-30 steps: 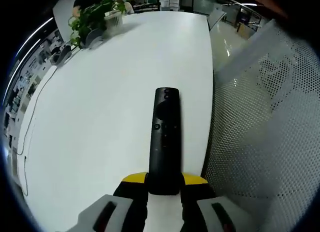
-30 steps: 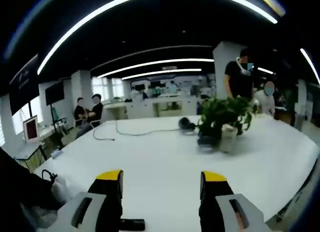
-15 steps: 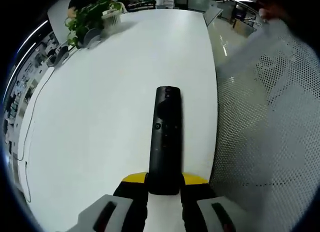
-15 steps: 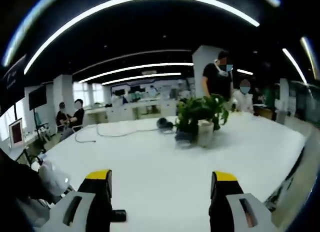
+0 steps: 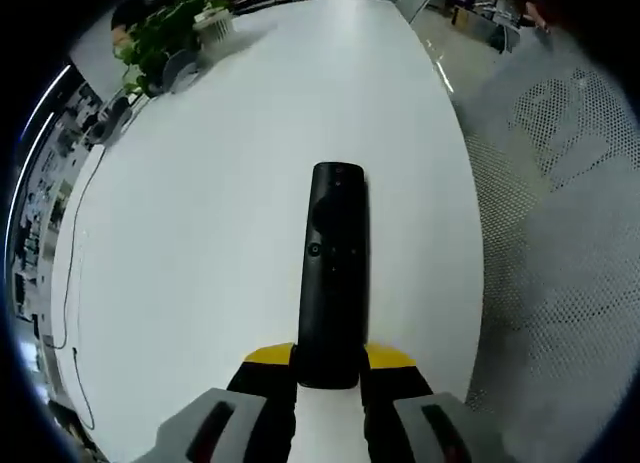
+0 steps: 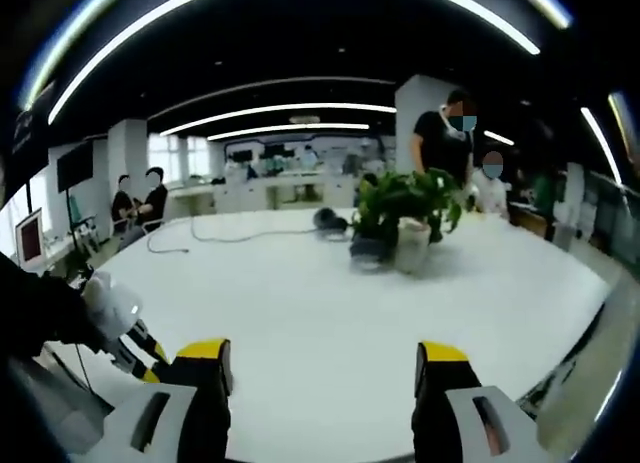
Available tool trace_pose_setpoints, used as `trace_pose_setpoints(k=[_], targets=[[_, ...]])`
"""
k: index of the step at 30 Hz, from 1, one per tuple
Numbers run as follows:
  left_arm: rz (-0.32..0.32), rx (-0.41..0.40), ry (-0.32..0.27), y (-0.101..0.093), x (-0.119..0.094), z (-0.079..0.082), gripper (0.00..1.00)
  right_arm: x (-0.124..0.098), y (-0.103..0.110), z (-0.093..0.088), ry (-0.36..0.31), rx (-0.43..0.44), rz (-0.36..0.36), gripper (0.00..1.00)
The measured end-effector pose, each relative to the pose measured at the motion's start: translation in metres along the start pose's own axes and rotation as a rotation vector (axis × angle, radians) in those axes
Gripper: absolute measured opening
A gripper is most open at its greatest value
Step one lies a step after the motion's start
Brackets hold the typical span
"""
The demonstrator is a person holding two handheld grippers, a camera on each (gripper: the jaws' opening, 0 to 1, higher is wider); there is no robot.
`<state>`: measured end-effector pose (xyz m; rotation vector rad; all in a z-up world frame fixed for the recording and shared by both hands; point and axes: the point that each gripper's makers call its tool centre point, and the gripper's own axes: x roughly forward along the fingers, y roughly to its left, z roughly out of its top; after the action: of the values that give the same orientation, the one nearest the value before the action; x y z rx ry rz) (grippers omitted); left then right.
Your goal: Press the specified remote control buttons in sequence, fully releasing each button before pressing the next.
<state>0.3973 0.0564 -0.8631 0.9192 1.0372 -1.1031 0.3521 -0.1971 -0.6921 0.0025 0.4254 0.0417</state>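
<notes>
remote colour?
Black, seen best in the left gripper view: the remote is held between the left gripper fingers over the white table.

The remote control (image 5: 332, 273) looks like matt black plastic, smooth, with a faint sheen along its edges. Under it, the counter (image 5: 220, 183) is a smooth white surface with a soft satin gloss. Beside the counter's edge hangs grey perforated mesh (image 5: 570, 233), rough and dull. The left gripper (image 5: 330, 368) has yellow-tipped plastic jaws.
</notes>
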Motion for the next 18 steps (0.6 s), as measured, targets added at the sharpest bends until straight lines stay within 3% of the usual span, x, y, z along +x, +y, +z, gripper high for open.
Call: trace_pose_setpoints(k=[10,18], targets=[[-0.001,-0.002,-0.024,0.032,-0.007,0.007,0.24,0.001,-0.003,-0.006,0.033,0.000,-0.012,0.70],[0.059,0.061,-0.002,0.076,-0.011,0.005,0.24,0.003,-0.004,-0.011,0.063,-0.001,-0.012,0.68]])
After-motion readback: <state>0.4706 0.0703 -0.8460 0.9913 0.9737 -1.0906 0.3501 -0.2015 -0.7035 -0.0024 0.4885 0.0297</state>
